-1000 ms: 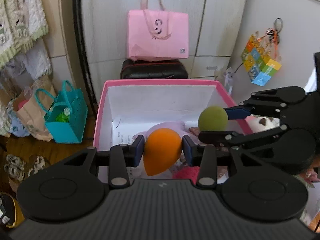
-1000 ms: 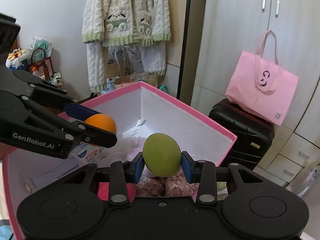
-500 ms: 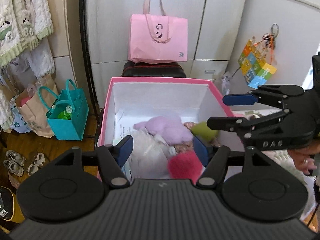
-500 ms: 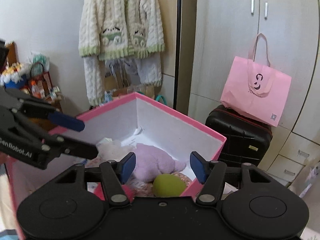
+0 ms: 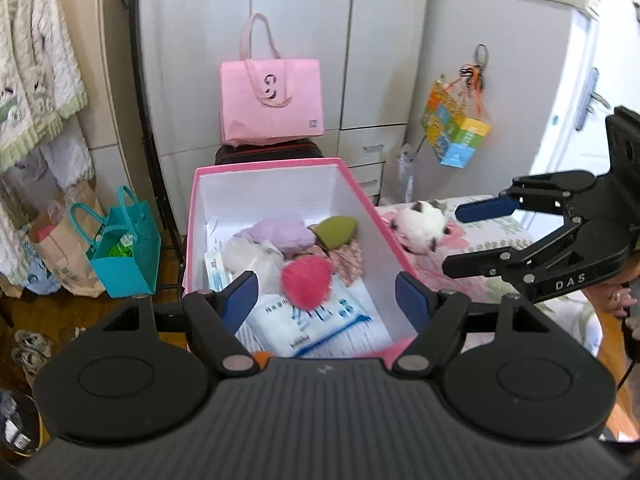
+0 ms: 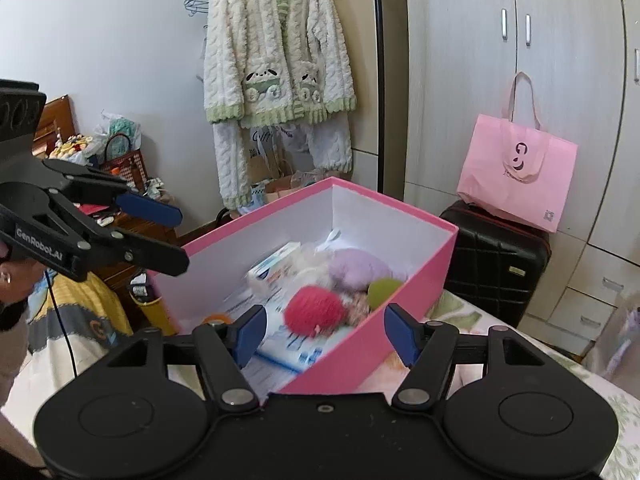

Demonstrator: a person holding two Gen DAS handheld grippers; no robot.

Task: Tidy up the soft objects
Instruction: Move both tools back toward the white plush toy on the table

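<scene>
A pink box (image 5: 362,196) with white inner walls stands on the bed, also in the right wrist view (image 6: 400,208). Inside lie a green sponge (image 5: 335,231), a lilac soft toy (image 5: 280,232), a pink fluffy ball (image 5: 306,280) and white packets (image 5: 312,320). An orange sponge (image 6: 216,319) lies at the box's near end, mostly hidden. My left gripper (image 5: 328,304) is open and empty above the box's near edge. My right gripper (image 6: 324,334) is open and empty above the box's right side.
A white plush cat (image 5: 420,224) lies on the floral bed cover (image 5: 480,248) right of the box. A black suitcase (image 6: 492,256) with a pink tote bag (image 6: 520,176) stands behind. A teal bag (image 5: 124,252) sits on the floor at left.
Both grippers opened and dropped the orange and green sponges into the box, then drew back and up away from it.
</scene>
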